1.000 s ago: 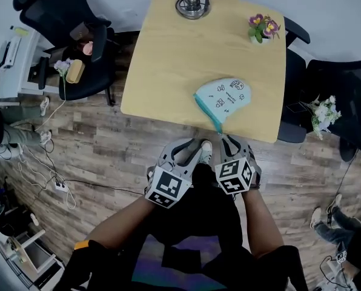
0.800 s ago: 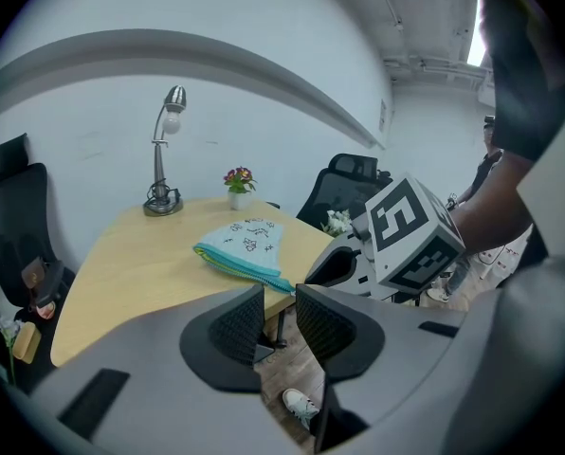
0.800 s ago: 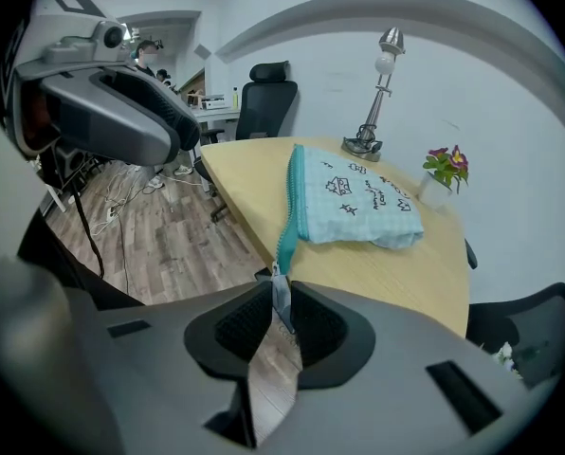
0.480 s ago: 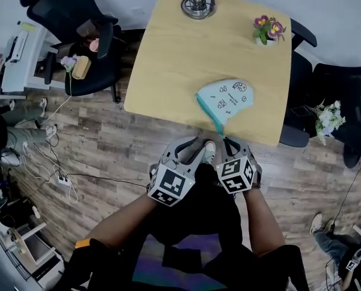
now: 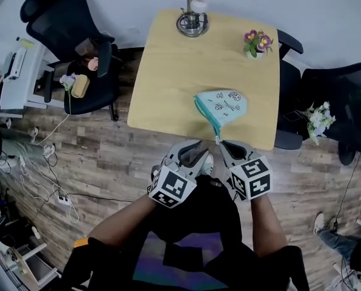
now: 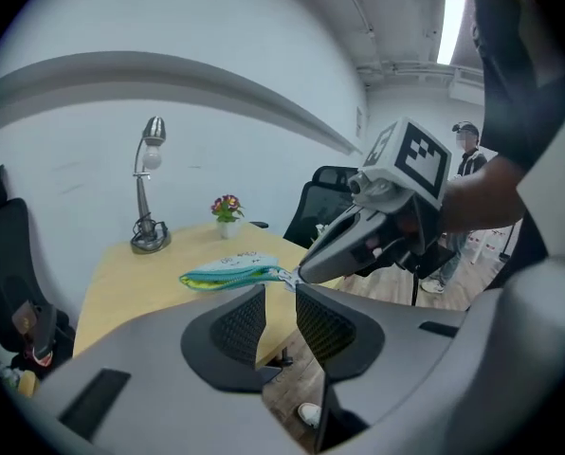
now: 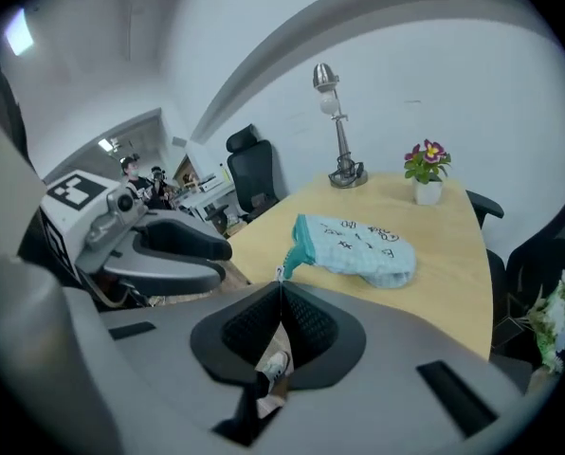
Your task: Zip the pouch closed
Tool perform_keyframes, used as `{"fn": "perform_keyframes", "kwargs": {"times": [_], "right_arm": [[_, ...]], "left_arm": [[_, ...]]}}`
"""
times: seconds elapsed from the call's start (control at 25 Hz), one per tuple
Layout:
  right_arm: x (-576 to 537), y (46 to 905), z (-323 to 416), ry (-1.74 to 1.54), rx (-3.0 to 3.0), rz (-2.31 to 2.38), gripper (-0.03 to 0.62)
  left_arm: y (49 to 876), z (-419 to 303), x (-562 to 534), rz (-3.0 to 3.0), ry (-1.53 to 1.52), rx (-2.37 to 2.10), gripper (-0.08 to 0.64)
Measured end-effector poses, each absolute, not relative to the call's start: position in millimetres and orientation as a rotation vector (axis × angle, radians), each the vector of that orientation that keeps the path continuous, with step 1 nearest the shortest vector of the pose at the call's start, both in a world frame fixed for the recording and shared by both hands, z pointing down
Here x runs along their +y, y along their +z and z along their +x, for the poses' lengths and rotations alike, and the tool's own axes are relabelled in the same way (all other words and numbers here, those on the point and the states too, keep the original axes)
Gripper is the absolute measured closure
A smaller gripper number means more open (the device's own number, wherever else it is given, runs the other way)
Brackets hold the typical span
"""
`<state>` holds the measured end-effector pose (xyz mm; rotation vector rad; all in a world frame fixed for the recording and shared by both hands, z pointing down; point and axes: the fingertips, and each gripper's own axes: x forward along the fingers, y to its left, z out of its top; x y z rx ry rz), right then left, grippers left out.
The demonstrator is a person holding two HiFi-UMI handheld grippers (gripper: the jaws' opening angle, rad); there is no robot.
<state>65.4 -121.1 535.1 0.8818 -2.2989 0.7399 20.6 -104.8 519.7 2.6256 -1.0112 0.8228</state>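
My right gripper (image 7: 281, 290) is clamped on the zipper pull (image 7: 281, 274) at the near end of the pouch (image 7: 358, 247) on the table (image 7: 448, 254); my left gripper (image 6: 280, 311) hangs parted, empty, alongside.

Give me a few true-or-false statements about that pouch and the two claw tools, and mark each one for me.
1. The right gripper is shut on the zipper pull at the pouch's teal end. True.
2. The left gripper is clamped on the pouch. False: its jaws stand apart with nothing between them, short of the pouch.
3. The pouch lies on the floor. False: it lies on the wooden table, near the edge closest to the person.
4. A lamp and a pot of flowers stand at the table's far side. True.
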Motion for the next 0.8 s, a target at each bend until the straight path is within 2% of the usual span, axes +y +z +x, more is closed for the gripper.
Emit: {"fn": "perform_keyframes", "kwargs": {"times": [0.24,0.8], "right_arm": [[-131,504,52,0.777,-2.335,0.941,0.572],[-143,498,48,0.828,-2.322,1.014,0.572]], "left_arm": [[500,16,-124,2.733,0.840,-0.970,0.468],[508,37,-138,2.883,0.980,-0.686,0.446]]}}
